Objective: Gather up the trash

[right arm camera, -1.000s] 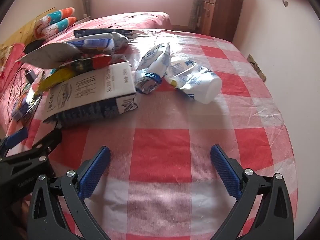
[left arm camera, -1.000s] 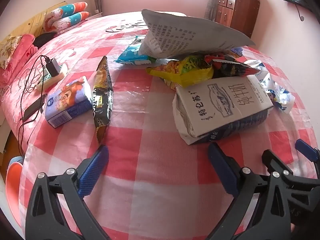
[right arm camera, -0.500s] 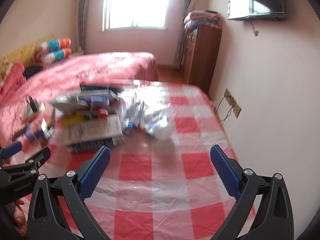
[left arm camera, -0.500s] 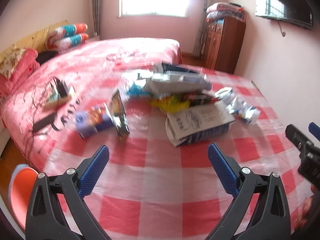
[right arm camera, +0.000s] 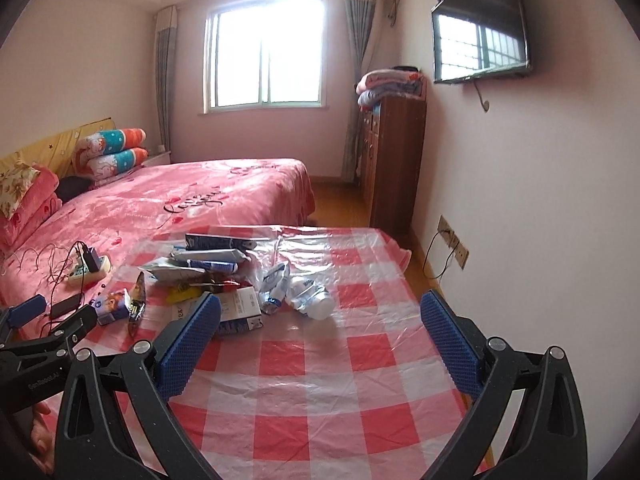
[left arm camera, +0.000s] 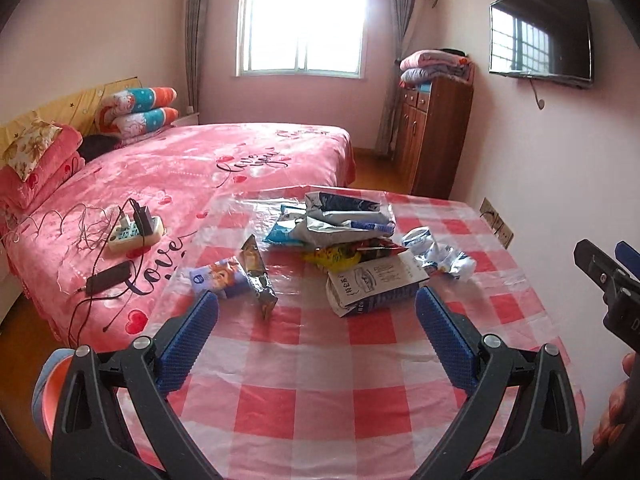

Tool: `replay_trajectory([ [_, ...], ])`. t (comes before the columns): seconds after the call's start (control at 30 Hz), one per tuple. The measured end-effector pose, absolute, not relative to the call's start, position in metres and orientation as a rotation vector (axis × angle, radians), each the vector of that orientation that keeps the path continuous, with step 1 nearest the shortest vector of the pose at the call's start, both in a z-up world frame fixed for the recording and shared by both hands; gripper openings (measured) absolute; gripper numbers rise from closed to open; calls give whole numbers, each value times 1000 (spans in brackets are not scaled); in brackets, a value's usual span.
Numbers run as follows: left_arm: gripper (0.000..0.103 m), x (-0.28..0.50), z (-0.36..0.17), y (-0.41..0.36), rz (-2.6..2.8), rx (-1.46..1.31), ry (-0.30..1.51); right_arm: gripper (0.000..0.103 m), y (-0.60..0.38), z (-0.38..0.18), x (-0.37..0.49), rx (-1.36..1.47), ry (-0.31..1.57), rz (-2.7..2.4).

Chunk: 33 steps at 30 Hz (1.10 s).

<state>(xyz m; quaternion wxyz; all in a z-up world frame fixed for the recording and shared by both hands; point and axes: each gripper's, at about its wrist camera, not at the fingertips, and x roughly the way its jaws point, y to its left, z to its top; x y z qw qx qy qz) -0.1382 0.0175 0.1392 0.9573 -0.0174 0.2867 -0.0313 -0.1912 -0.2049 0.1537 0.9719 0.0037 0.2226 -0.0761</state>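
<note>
Trash lies in a heap on the red-and-white checked table [left arm camera: 320, 360]: a white milk carton [left arm camera: 374, 284], a yellow wrapper [left arm camera: 330, 257], silver and blue snack bags [left arm camera: 340, 220], a crumpled blue-white bag [left arm camera: 440, 256], a dark snack packet [left arm camera: 258, 276] and a small blue box [left arm camera: 220, 278]. In the right wrist view the carton [right arm camera: 240, 308] and a crushed plastic bottle [right arm camera: 310, 298] show. My left gripper [left arm camera: 316, 332] is open and empty, held back above the table's near part. My right gripper [right arm camera: 318, 336] is open and empty too.
A pink bed [left arm camera: 200, 168] stands left of the table, with a power strip [left arm camera: 132, 234], cables and a phone [left arm camera: 108, 278] on it. A wooden cabinet [left arm camera: 432, 136] and a wall TV [left arm camera: 540, 36] are at the right. A wall socket [right arm camera: 452, 240] is beside the table.
Both grippers have pulled back and up from the trash heap, so the whole table and room now show. Both stay open and empty.
</note>
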Motion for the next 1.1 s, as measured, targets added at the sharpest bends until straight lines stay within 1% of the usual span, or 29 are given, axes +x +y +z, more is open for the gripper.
replay_trajectory([
  [0.47,99,-167,145,31,-79,-44,542,99,-191,163,-214,-29,405,-171],
  [1.1,99,-178,137,36,-111,-67,558,99,-190,159,-224,-46,388,-196],
])
